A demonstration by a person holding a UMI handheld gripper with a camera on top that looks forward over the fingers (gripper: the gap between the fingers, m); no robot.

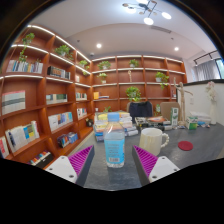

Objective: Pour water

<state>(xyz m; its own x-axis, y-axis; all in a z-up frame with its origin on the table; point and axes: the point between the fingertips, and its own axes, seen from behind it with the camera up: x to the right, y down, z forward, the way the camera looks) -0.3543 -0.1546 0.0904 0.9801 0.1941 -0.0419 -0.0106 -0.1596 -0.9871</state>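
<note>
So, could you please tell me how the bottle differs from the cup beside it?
The bottle is clear with a blue label; the cup is opaque white. The bottle stands between the gripper's open fingers; the cup stands just outside them. The bottle is narrower, the cup wider. Both stand upright on the table.

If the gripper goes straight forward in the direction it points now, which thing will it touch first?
Most likely the clear glass. It stands on the table straight ahead of the gripper, in line with the gap between its open fingers. The white mug stands off to the right of that line. The exact depth is unclear.
</note>
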